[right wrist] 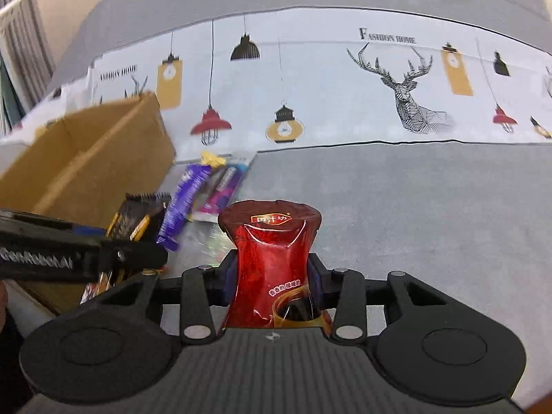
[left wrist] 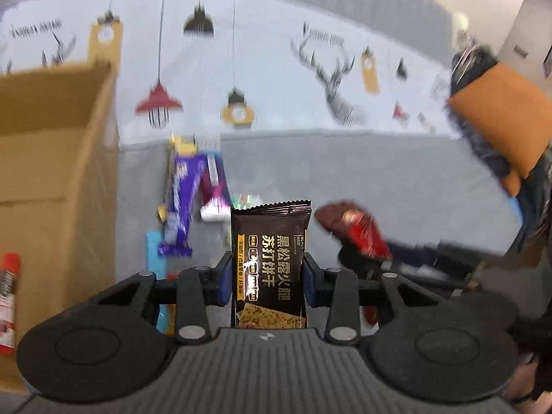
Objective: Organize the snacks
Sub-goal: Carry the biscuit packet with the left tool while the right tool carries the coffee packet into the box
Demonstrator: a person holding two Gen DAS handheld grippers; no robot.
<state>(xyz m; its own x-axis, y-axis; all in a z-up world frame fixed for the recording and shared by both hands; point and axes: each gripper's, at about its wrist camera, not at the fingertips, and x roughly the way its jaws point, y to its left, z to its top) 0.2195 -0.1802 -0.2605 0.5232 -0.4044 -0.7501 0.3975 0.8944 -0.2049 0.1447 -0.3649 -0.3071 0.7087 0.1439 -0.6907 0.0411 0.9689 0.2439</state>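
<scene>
My left gripper [left wrist: 269,272] is shut on a black cracker packet [left wrist: 270,262] with gold Chinese lettering, held upright above the grey sofa seat. My right gripper [right wrist: 274,272] is shut on a shiny red snack packet [right wrist: 272,258], squeezed at its middle. In the left wrist view the red packet [left wrist: 358,231] and right gripper show at the right. In the right wrist view the black packet [right wrist: 138,217] and left gripper show at the left. An open cardboard box [left wrist: 51,172] stands at the left; it also shows in the right wrist view [right wrist: 89,169].
Purple snack bars [left wrist: 183,203] and other loose packets lie on the seat next to the box, also in the right wrist view [right wrist: 186,203]. A red packet [left wrist: 8,296] lies at the far left. An orange cushion [left wrist: 507,117] sits at the right. A patterned backrest [right wrist: 310,89] rises behind.
</scene>
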